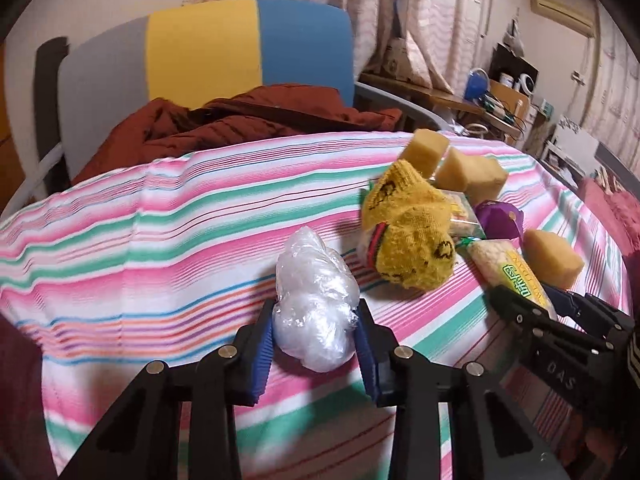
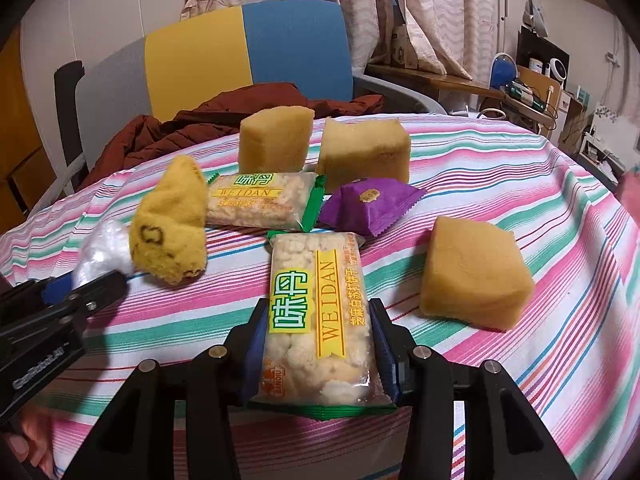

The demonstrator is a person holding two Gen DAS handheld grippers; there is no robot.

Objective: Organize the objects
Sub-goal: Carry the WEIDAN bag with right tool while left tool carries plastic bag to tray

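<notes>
My left gripper (image 1: 317, 320) is shut on a crumpled clear plastic bag (image 1: 312, 280), its blue pads pressing both sides low over the striped cloth (image 1: 160, 220). My right gripper (image 2: 319, 312) is shut on a Weidan cracker packet (image 2: 312, 264), held lengthwise between the pads. A yellow sock (image 2: 172, 224) lies to the left of that packet, and the left gripper (image 2: 80, 292) with the bag shows beyond it. A second cracker packet (image 2: 260, 204) and a purple snack packet (image 2: 368, 206) lie further back. In the left wrist view the right gripper (image 1: 560, 320) sits at the right edge.
Three yellow sponge blocks stand on the cloth: two at the back (image 2: 276, 140) (image 2: 364, 152) and one at the right (image 2: 476, 272). Behind the table is a chair (image 1: 240, 40) with a red jacket (image 1: 240, 120) on it. Cluttered shelves (image 1: 512, 88) stand at the far right.
</notes>
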